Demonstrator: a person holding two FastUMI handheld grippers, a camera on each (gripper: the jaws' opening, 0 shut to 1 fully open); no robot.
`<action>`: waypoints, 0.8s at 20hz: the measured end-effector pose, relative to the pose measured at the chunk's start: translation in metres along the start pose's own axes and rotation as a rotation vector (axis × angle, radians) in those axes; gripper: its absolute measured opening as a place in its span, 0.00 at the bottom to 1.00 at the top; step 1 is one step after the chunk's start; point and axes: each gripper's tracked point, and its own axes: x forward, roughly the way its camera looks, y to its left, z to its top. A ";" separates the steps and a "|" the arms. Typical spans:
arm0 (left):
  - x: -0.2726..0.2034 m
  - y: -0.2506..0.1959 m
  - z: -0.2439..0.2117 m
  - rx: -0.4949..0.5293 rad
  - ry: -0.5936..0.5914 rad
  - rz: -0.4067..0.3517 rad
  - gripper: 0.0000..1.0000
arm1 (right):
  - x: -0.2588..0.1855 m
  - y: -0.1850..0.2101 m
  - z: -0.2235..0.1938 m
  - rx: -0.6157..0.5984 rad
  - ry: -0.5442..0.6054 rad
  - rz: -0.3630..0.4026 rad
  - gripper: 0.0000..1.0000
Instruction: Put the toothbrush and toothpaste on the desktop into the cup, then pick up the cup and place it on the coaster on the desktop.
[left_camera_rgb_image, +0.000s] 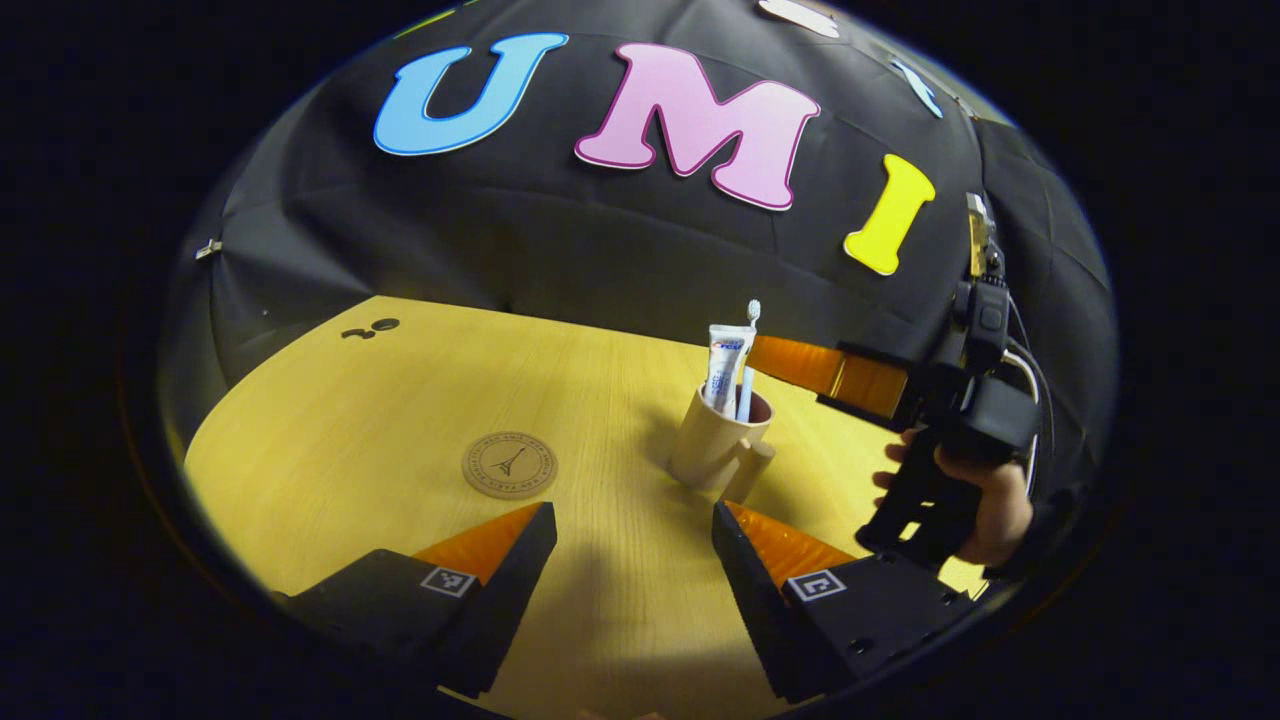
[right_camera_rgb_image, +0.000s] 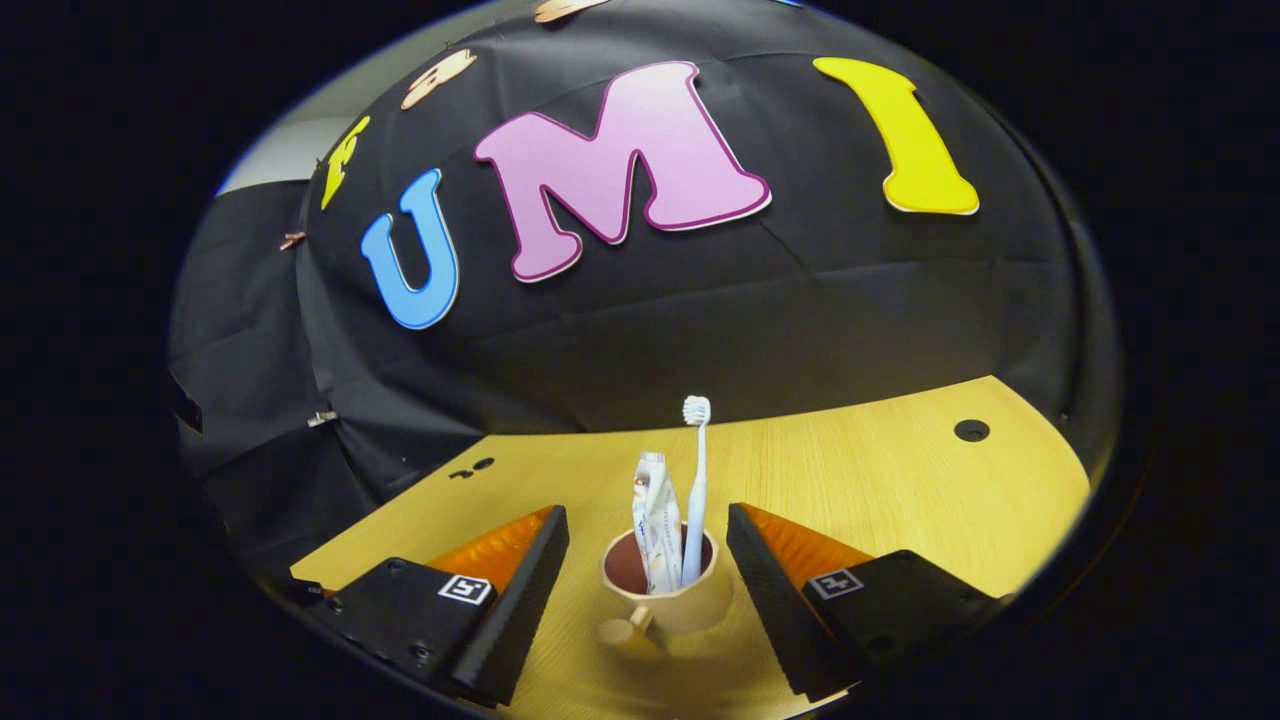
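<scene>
A light wooden desktop (left_camera_rgb_image: 350, 420) is seen in the left gripper view, backed by the booth's black cloth wall. Near its middle a beige cup (left_camera_rgb_image: 712, 447) with a stubby handle stands upright. A white toothpaste tube (left_camera_rgb_image: 728, 362) and a pale toothbrush (left_camera_rgb_image: 748, 360), bristles uppermost, are held inside it, both leaning slightly. To the left of the cup, apart from it, a round cork coaster (left_camera_rgb_image: 510, 464) printed with a tower emblem lies flat on the wood; nothing rests on it.

The left gripper (left_camera_rgb_image: 634, 520) is shown at the bottom of its own view, its fingers spread wide over bare wood, with nothing between them. Farther off on the right, the right gripper (left_camera_rgb_image: 800, 365) is seen held by a person's hand (left_camera_rgb_image: 985, 505); its fingers reach toward the cup from behind.

In the right gripper view, the cup (right_camera_rgb_image: 668, 598) is seen between the two fingers of the right gripper (right_camera_rgb_image: 648, 545), which are spread to either side of it without touching it. The toothpaste tube (right_camera_rgb_image: 656, 530) and toothbrush (right_camera_rgb_image: 696, 490) rise from the cup's dark interior. The cup's handle points toward the camera. Small dark holes are visible in the desktop (right_camera_rgb_image: 900, 480).
</scene>
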 end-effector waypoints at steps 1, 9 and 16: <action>-0.004 0.004 0.001 -0.011 0.001 0.010 0.97 | -0.005 -0.003 -0.008 -0.022 0.061 -0.035 0.98; -0.054 0.050 0.008 -0.040 -0.011 0.101 0.97 | -0.013 0.020 -0.013 -0.060 0.275 -0.078 0.98; -0.093 0.086 -0.004 -0.102 0.034 0.147 0.98 | -0.012 0.013 -0.053 -0.024 0.520 -0.197 0.98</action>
